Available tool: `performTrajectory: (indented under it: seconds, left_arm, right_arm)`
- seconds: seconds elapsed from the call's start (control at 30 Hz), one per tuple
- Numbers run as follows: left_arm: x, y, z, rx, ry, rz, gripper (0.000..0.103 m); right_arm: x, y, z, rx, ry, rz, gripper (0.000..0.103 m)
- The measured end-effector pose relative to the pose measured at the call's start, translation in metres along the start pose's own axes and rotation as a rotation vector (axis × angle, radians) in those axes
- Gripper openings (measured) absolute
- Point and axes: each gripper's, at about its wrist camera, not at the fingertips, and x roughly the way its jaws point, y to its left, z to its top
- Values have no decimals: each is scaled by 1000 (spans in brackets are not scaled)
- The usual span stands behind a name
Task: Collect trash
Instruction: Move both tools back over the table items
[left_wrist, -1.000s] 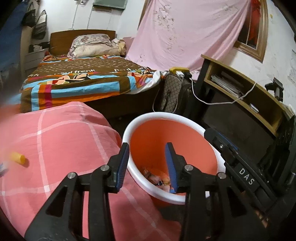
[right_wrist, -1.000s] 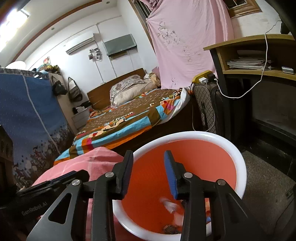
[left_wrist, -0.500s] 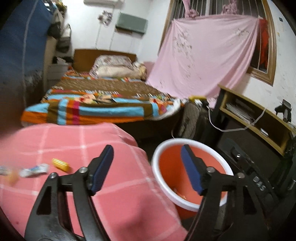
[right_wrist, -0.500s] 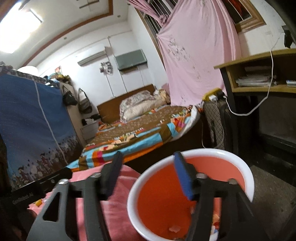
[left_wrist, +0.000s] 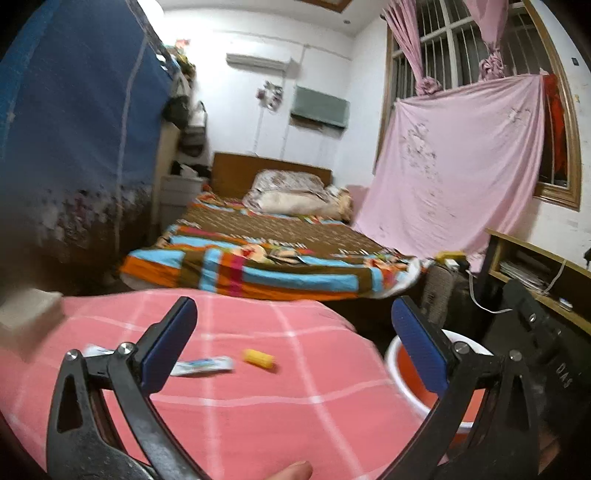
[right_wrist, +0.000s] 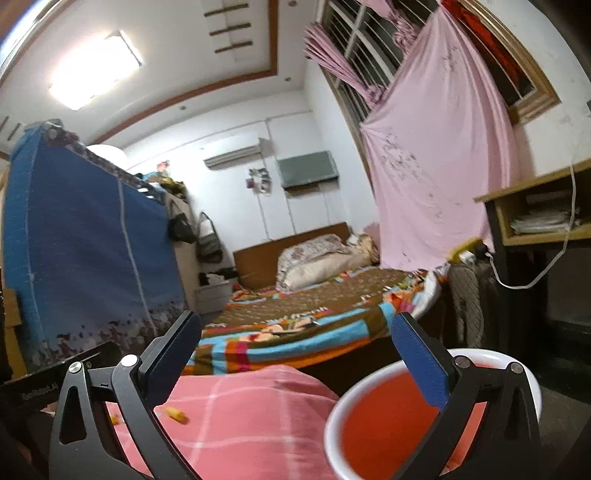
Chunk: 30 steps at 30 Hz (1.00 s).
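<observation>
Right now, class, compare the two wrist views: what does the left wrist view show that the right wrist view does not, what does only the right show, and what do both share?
Only the left wrist view shows the flat white and blue wrapper on the pink checked cloth and a fingertip at the bottom edge. Only the right wrist view shows the ceiling light. Both show the small yellow piece, the orange bucket, the bed, and an open, empty gripper: left gripper, right gripper.
</observation>
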Motion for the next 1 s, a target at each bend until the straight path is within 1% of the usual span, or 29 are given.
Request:
performTrajectory:
  seconds: [0.2, 0.33, 0.47, 0.6, 0.7, 0.73, 0.83, 0.93, 0.97, 1.0]
  left_arm:
    - [-30, 39, -5, 21, -74, 89, 90]
    - [-45, 65, -8, 30, -91, 137, 90]
    - [-51, 88, -5, 49, -98, 172, 90]
    - [-52, 114, 1, 36, -124, 207, 90]
    - [-46, 127, 5, 19, -125, 224, 90]
    - [-45, 130, 5, 15, -122, 226, 90]
    - [-34, 141, 5, -2, -79, 227, 90]
    - [-20, 148, 1, -1, -12, 236, 90]
    - [-13, 151, 0, 8, 24, 241, 90]
    - [-4, 154, -2, 11, 77, 237, 89]
  right_arm:
    - [-4, 36, 2, -45, -46, 75, 103]
    - [-3, 59, 0, -84, -68, 120, 103]
    - [-2, 78, 0, -105, -94, 167, 103]
    - [9, 98, 2, -139, -87, 212, 103]
    - [25, 113, -2, -163, -45, 242, 103]
    - [35, 118, -5, -180, -15, 246, 103]
    - [59, 128, -18, -225, 86, 247, 103]
    - [84, 136, -36, -255, 215, 247, 103]
    - [91, 136, -41, -261, 254, 242, 103]
    - [100, 137, -48, -268, 308, 242, 103]
